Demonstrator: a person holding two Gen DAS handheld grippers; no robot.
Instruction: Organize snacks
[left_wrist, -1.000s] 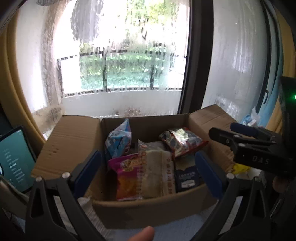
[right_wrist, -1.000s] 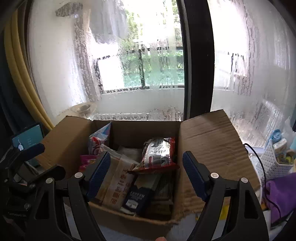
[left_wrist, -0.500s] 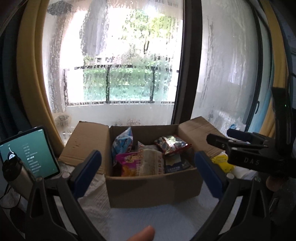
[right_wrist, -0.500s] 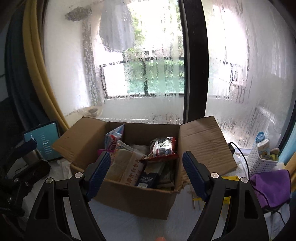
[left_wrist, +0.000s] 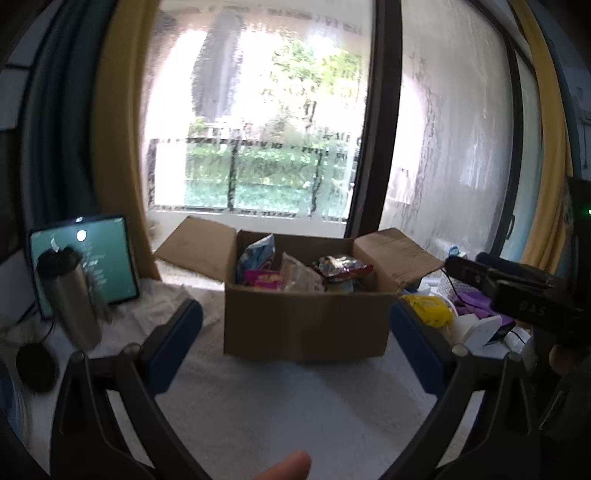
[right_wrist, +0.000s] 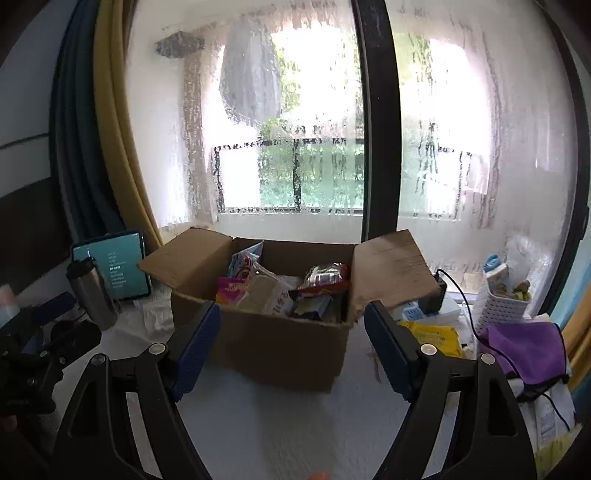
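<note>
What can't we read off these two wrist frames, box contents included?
- Cardboard box bottom layer: hidden in both views by its front wall and the top packets.
- Print on the red snack packet: too small, in both views.
- Tablet text: blurred in the left view, tiny in the right.
- Steel bottle: motion-blurred in the left view.
- White basket contents: too small, right view.

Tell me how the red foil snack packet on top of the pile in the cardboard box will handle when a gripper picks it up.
The red foil snack packet looks crinkled and puffy, so probably light and floppy. Its glossy film may slip between the pads. It rests loosely atop other packets in the cardboard box, so it should lift free easily.
</note>
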